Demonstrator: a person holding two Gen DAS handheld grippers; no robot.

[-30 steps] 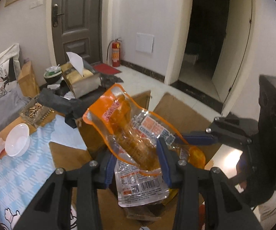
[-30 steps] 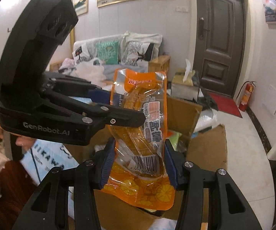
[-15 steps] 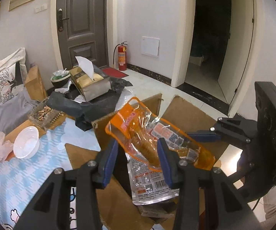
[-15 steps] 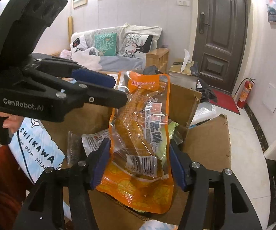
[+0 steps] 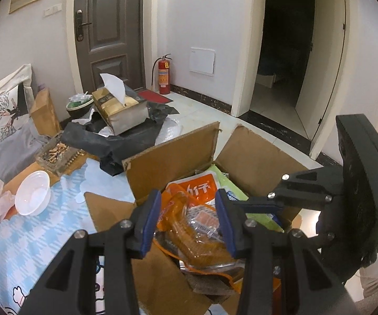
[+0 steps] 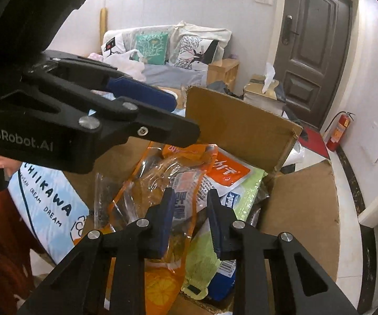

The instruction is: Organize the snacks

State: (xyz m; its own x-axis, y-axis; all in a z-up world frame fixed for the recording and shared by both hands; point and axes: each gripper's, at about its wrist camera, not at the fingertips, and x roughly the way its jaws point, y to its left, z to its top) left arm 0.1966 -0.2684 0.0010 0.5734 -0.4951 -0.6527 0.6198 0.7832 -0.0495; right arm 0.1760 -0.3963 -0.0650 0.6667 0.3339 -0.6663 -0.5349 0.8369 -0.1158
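Two grippers over open cardboard box [image 5: 178, 157] on blue-checked tablecloth [image 5: 44, 236]: left gripper [image 5: 189, 220] opening around orange snack pouch [image 5: 197, 236], right gripper [image 6: 190, 220] closing, pads apart; door [image 5: 107, 31] behind.

Table [image 5: 18, 178] covered by blue checked cloth [image 5: 44, 236]; white bowl [image 5: 32, 196], open cardboard box [image 5: 173, 162], tissue box [image 5: 119, 111] set on it.

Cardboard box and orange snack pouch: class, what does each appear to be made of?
Cardboard box: matte brown corrugated cardboard, going by its ragged flap edges. Orange snack pouch: glossy, partly clear plastic film, probably; it crinkles and glints.
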